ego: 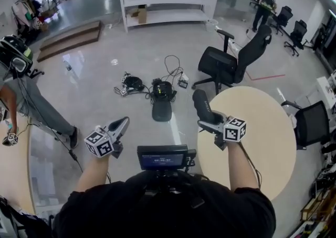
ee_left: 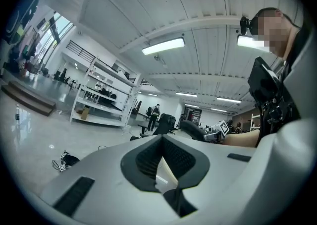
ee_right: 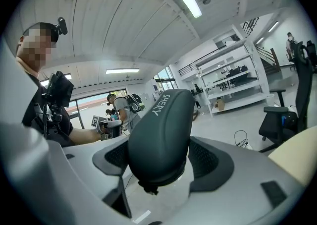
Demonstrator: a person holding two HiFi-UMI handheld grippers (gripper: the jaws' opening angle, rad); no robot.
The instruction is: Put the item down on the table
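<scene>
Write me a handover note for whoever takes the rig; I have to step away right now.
The left tongs are shut and empty, held out over the floor.
The right tongs are shut on the dark pad marked SHERY, in the air by the edge of the round table.
Done: the pad is gripped.
Left: lower it onto the table and release.

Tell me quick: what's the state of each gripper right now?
Left gripper: closed, nothing between its jaws.
Right gripper: closed on the black padded item.
</scene>
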